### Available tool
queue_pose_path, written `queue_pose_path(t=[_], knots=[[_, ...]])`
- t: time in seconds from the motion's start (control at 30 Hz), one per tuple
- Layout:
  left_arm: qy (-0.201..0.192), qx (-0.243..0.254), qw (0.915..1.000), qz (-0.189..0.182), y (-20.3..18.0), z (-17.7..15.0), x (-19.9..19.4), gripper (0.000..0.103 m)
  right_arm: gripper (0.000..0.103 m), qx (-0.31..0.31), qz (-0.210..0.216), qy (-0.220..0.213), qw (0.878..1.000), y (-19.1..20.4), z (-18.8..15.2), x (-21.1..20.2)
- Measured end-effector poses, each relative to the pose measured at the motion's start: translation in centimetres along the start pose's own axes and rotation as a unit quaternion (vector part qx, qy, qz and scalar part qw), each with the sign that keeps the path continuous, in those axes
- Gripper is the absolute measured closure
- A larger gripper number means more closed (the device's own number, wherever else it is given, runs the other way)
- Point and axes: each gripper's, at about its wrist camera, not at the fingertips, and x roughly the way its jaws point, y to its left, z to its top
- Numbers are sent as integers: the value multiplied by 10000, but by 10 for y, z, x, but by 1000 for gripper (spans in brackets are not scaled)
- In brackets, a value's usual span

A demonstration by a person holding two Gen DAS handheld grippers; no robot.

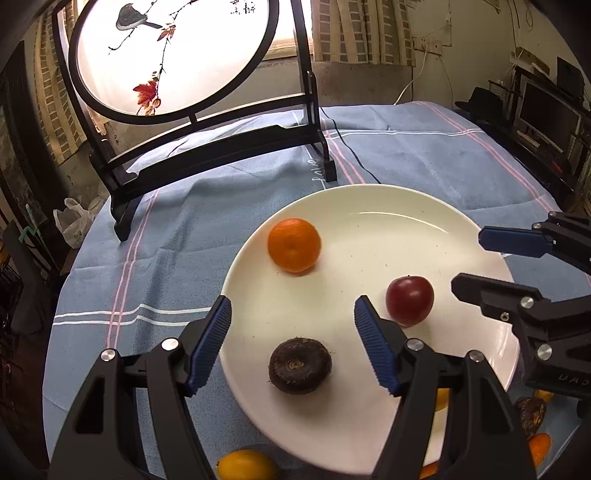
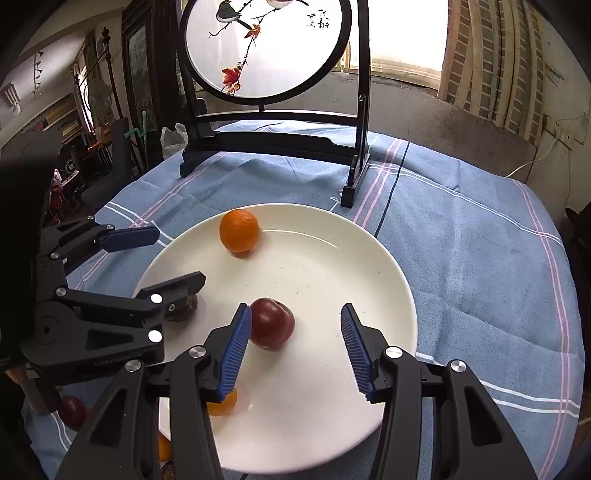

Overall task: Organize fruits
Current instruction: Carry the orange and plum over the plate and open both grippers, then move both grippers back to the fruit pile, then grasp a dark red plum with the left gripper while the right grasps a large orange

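We have both tools released, left tool (image 1: 291, 343) over the dark brown round fruit (image 1: 300, 365), right tool (image 2: 295, 347) beside the red plum-like fruit (image 2: 272, 324), both on the white round plate (image 2: 332, 258); a retreating pad may nudge either rolling.

**A lived-in domestic room**

A surface draped in a blue striped cloth (image 2: 461, 236) carries a painted round screen (image 2: 266, 48) of birds and red leaves in a black stand. Patterned curtains (image 1: 362, 33) flank a bright window. A monitor (image 1: 546, 114) on cluttered shelves, a standing fan (image 2: 98, 98) and a plastic bag (image 1: 72, 221) crowd the edges.
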Motion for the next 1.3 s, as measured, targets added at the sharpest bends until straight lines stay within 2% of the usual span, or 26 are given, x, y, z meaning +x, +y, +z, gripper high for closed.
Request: queue_pose_path(t=[0.1, 0.23, 0.4, 0.53, 0.67, 0.77, 0.9, 1.07, 1.1, 1.17, 1.23, 1.27, 1.3], knots=[[-106, -3, 9999, -46, 8, -9, -20, 34, 49, -152, 25, -54, 9999, 9, -15, -23], [-362, 104, 9993, -39, 19, -33, -58, 25, 44, -350, 93, -166, 9992, 22, -46, -63], [-454, 219, 9987, -101, 31, -81, -99, 23, 42, -590, 161, -100, 9981, 38, -95, -99], [-285, 471, 9982, -252, 31, -131, -119, 21, 42, -630, 186, -61, 9978, 47, -129, -117], [0, 746, 9955, -579, 20, -171, -122, 19, 38, -527, 167, 103, 9984, 45, -156, -121], [204, 871, 9941, -606, 11, -190, -110, 19, 37, -431, 127, 326, 9985, 42, -170, -112], [479, 625, 9947, -661, 15, -193, -88, 19, 37, -325, 101, 492, 9982, 40, -176, -99], [582, 485, 9946, -704, 17, -189, -76, 19, 37, -304, 140, 634, 9974, 42, -171, -81], [597, 438, 9947, -719, 18, -187, -74, 21, 37, -285, 157, 664, 9973, 42, -170, -78], [624, 354, 9939, -838, 20, -185, -73, 32, 37, -269, 201, 729, 9968, 43, -168, -73], [634, 317, 9920, -1047, 20, -184, -76, 58, 38, -321, 210, 800, 9961, 46, -169, -70], [627, 355, 9911, -1116, 18, -184, -78, 64, 44, -392, 154, 813, 9958, 48, -171, -69], [634, 416, 9914, -1064, 14, -185, -79, 64, 50, -483, 9, 764, 9959, 50, -172, -70]])
